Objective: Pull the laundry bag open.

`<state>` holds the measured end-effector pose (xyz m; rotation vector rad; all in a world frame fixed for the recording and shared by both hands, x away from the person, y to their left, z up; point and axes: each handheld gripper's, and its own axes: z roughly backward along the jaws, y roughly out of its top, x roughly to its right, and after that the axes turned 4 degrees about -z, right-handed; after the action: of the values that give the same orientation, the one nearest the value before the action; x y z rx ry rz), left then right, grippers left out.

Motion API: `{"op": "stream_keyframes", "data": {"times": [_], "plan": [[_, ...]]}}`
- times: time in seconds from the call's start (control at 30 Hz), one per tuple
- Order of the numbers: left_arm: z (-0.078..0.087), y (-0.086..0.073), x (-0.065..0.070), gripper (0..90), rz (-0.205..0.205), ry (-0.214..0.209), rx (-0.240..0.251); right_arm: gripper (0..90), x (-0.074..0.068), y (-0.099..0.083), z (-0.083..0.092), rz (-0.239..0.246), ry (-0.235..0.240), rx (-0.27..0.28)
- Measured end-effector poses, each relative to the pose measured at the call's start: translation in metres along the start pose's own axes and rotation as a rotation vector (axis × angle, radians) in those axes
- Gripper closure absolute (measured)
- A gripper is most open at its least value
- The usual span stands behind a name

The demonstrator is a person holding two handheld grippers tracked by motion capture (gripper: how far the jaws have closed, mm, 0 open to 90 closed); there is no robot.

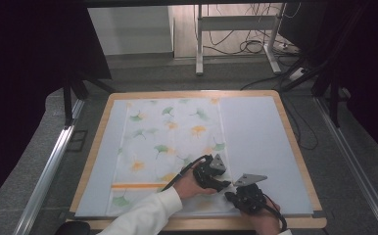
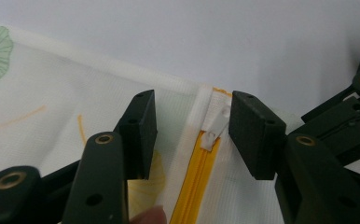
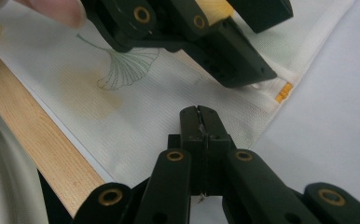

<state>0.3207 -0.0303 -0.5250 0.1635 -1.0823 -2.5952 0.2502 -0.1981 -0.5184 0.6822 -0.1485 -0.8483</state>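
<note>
High view shows a white fabric cover (image 1: 170, 147) printed with green and yellow ginkgo leaves, lying flat on a pale mat (image 1: 260, 147) on the wooden worktop (image 1: 295, 142); both hands work at its near right corner. In the left gripper view, the left gripper (image 2: 192, 133) has its jaws apart, one on each side of the small white zipper pull (image 2: 214, 130) that sits at the end of an orange zipper (image 2: 199, 182) close to the cover's hemmed edge; neither pad presses on the pull. In the right gripper view, the right gripper (image 3: 200, 114) has its jaws together, and they appear to be pinching the cloth at the corner just near of the zipper's end, though the exact bite is hard to make out. I judge the cover to be light, thin and limp: it will wrinkle and drag along with any pull unless pinned, so that corner hold looks like the right anchor. The pull tab is small, flat and likely slick, lying nearly flush with the fabric, so it should be taken squarely across its flat faces, near its free end, without catching the weave beneath. The zipper teeth are stiffer than the cloth and should guide a straight draw along the orange line.
</note>
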Motion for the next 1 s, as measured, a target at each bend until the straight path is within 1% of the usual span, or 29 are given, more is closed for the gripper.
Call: {"op": "stream_keyframes", "data": {"times": [0.1,0.17,0.23,0.27,0.4,0.43,0.47,0.53,0.67,0.8,0.9,1.0], "plan": [[-0.0022,0.0016,0.0014,53.0,-0.005,-0.007,-0.006,89.1,0.0002,0.0002,-0.0001,0.000,0.001,-0.001],[-0.0036,0.0021,0.0014,55.7,0.000,-0.015,-0.011,89.1,0.0002,0.0002,0.0000,0.000,0.001,-0.001],[-0.0037,0.0025,0.0013,60.7,-0.003,-0.028,-0.017,89.2,0.0002,0.0003,0.0000,-0.001,0.001,-0.002],[-0.0036,0.0026,0.0016,62.6,-0.008,-0.027,-0.020,89.1,0.0004,0.0003,0.0000,0.001,0.001,-0.002],[-0.0030,0.0019,0.0000,69.1,0.003,-0.040,-0.016,89.1,0.0005,0.0004,0.0000,0.001,0.000,-0.003],[-0.0024,0.0015,-0.0011,71.6,0.008,-0.032,-0.016,89.2,0.0006,0.0004,0.0000,0.001,0.001,-0.003],[-0.0020,0.0013,-0.0024,75.5,0.009,-0.038,-0.017,89.1,0.0006,0.0005,-0.0001,0.000,0.002,-0.003],[-0.0021,0.0010,-0.0032,77.0,0.012,-0.045,-0.017,89.2,0.0006,0.0006,-0.0002,-0.001,0.004,-0.004],[-0.0013,0.0016,-0.0009,80.1,0.001,-0.034,-0.020,89.1,0.0008,0.0009,-0.0002,-0.002,0.005,-0.005],[-0.0012,0.0012,-0.0012,81.8,0.018,-0.035,-0.014,89.1,0.0009,0.0012,-0.0003,-0.003,0.005,-0.007],[-0.0013,0.0013,-0.0003,82.7,0.018,-0.029,-0.012,89.1,0.0011,0.0016,-0.0004,-0.003,0.006,-0.009],[-0.0006,0.0001,-0.0013,83.0,0.027,-0.034,-0.006,89.1,0.0014,0.0018,-0.0005,-0.002,0.006,-0.010]]}}
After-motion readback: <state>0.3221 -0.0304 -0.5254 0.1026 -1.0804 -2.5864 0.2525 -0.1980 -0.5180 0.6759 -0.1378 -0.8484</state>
